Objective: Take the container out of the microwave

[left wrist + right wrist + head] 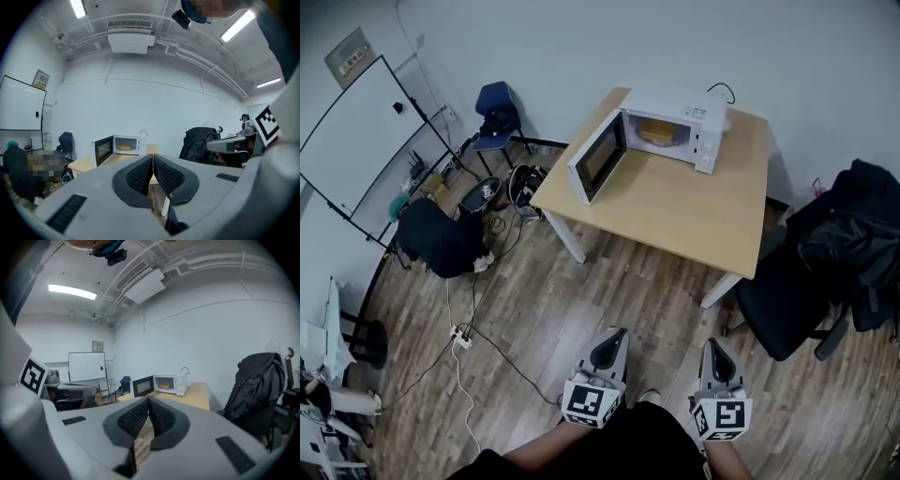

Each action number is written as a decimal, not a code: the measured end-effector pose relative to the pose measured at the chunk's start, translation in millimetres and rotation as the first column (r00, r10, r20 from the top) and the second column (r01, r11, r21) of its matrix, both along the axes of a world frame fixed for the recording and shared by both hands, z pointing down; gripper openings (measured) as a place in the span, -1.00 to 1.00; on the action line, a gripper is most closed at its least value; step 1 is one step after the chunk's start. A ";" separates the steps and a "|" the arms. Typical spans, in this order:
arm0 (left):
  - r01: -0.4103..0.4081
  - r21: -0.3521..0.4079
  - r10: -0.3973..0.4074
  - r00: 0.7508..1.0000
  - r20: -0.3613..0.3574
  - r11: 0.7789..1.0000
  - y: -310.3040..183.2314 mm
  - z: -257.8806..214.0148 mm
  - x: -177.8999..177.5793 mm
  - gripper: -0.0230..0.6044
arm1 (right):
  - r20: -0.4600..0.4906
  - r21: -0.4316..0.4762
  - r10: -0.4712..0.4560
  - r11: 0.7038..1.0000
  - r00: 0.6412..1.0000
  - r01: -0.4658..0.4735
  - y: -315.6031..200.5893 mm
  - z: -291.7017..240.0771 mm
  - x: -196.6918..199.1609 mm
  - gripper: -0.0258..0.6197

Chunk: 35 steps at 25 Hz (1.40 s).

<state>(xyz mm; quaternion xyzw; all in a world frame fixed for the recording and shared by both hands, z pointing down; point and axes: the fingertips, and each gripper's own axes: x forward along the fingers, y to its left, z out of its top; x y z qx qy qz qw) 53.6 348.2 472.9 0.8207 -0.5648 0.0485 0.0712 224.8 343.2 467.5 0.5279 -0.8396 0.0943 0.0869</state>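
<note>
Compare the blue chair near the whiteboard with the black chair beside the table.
The blue chair stands by the far wall, left of the table; the black chair sits at the table's right side, nearer the viewer. A small dark item lies on the blue chair's seat; a large black coat drapes the black chair's back. Nobody sits in either.

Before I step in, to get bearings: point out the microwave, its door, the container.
microwave (680, 101), head view, white top
door (598, 161), head view, dark window
container (656, 131), head view, yellowish side
</note>
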 end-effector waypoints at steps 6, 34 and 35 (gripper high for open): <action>-0.065 0.011 0.065 0.997 -0.031 0.998 -48.8 4.5 5.5 -0.89 | -0.040 -0.003 -0.049 0.999 0.998 0.049 -38.3 0.5 -43.9 -0.74; -0.262 0.097 0.272 0.955 -0.120 0.960 -237.4 -7.7 -122.9 -0.89 | -0.096 -0.120 0.053 0.991 0.994 -0.064 -245.3 8.3 -189.7 -0.74; -0.264 0.093 0.274 0.954 -0.120 0.960 -241.2 -5.7 -124.4 -0.89 | -0.089 -0.117 0.066 0.990 0.994 -0.076 -246.7 7.9 -189.2 -0.74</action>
